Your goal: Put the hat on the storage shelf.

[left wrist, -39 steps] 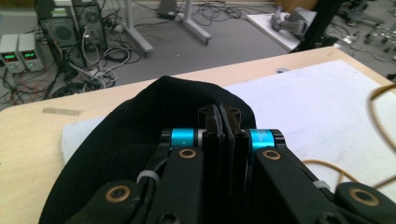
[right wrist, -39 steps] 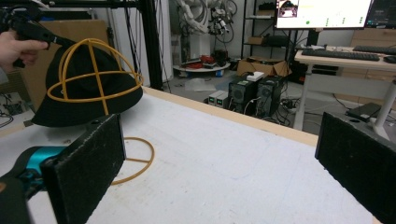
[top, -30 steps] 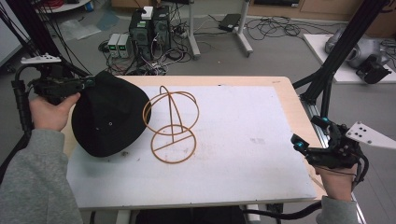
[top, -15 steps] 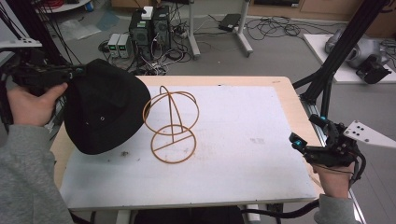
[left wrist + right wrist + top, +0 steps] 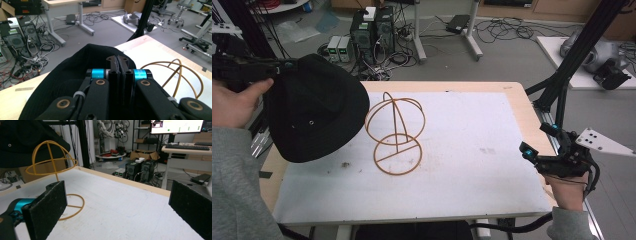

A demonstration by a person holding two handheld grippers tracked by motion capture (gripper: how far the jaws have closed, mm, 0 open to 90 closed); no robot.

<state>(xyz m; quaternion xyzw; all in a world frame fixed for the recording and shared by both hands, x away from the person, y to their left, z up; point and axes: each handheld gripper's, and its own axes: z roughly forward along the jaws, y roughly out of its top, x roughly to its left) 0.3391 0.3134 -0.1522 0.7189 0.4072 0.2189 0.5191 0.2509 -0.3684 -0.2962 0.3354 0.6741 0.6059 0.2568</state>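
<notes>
While the right gripper [image 5: 539, 145] waits with its jaws spread wide at the near right edge of the table [image 5: 512, 90], the left gripper [image 5: 120, 65] carries a black hat [image 5: 314, 115] in the air, its two jaws pressed together on the hat's rim. Seen along those jaws in the left gripper view, the dark fabric drapes down on both sides of the tool, and the wire hat stand [image 5: 395, 134] sits ahead of it and to its right, near but apart from the hat.

From above, the hat hangs off the tool past the left edge of the white mat [image 5: 472, 150], its brim overlapping the table corner and coming close to the stand's domed top without touching it. The pinch on the rim looks chosen to leave the crown open and hanging free, so it can be dropped over the dome.

The stand rests upright on the mat, a flat ring for a foot and crossed hoops above; in the right gripper view it lies well ahead of that tool and toward its left jaw, with nothing between the jaws. The empty gripper appears to be kept back and low, clear of the hat's path, perhaps ready to steady the light stand.
</notes>
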